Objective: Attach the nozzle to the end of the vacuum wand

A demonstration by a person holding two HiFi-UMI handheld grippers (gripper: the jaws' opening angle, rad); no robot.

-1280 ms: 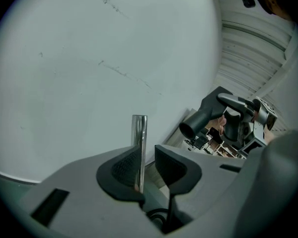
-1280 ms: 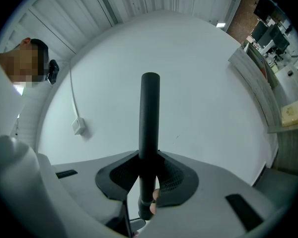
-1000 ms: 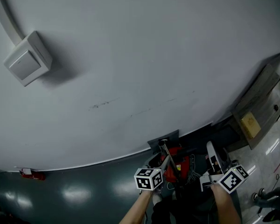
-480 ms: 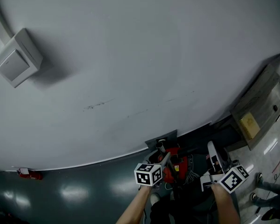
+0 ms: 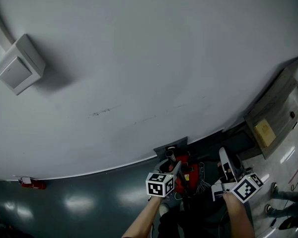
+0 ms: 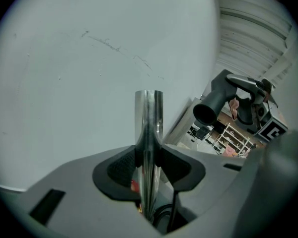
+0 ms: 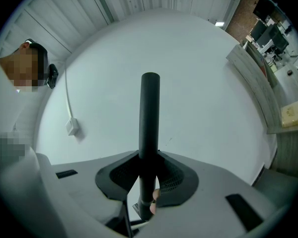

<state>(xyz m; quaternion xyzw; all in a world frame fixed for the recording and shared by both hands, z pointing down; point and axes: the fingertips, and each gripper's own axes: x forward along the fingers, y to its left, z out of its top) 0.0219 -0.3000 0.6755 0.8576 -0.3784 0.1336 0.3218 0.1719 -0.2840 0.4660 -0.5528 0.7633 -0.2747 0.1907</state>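
A shiny metal wand (image 6: 148, 115) is pinched by closing jaws of the left gripper (image 6: 148, 157), a black tubular nozzle (image 7: 150, 113) by the right gripper (image 7: 149, 170).

Chrome wand (image 6: 148, 128), black nozzle (image 7: 150, 113), apart

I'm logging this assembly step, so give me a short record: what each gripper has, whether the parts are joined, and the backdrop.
left gripper: jaws closing, pads on the shiny metal vacuum wand between them
right gripper: shut on the black nozzle
parts: apart, not yet joined; in the left gripper view the nozzle's open end shows up and right of the wand's tip
backdrop: pale wall with a small white box
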